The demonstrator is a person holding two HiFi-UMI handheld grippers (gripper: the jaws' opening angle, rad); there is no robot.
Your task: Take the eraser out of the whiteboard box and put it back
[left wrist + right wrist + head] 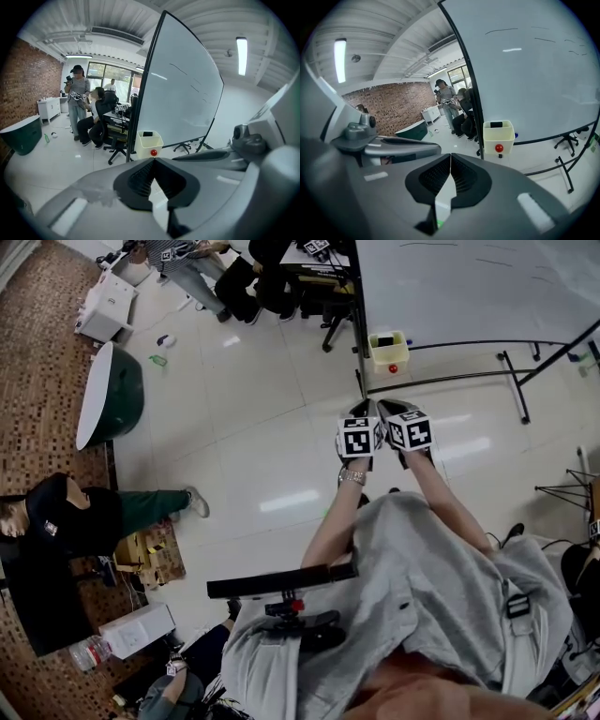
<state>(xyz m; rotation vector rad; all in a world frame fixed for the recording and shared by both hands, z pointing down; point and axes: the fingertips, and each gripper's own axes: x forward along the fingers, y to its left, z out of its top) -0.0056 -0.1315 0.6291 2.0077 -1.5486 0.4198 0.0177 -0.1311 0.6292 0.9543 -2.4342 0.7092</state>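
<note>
A pale yellow box [389, 351] with a red knob hangs at the whiteboard's [469, 287] lower left corner. The dark eraser [385, 339] lies in it. The same box [149, 144] stands ahead of my left gripper [153, 161], which is shut and empty. My right gripper [450, 157] is shut too, nothing between its jaws, with the box [498, 137] ahead and to its right and the eraser [496, 124] showing at the top. In the head view both grippers, left [367, 411] and right [386, 412], are held side by side a short way before the box.
The whiteboard stand's legs [514, 390] spread over the tiled floor. An office chair [114, 136] and seated people [239, 277] are left of the board. A green tub [111, 395] stands by the brick-patterned floor. Another person [84, 517] sits at the left.
</note>
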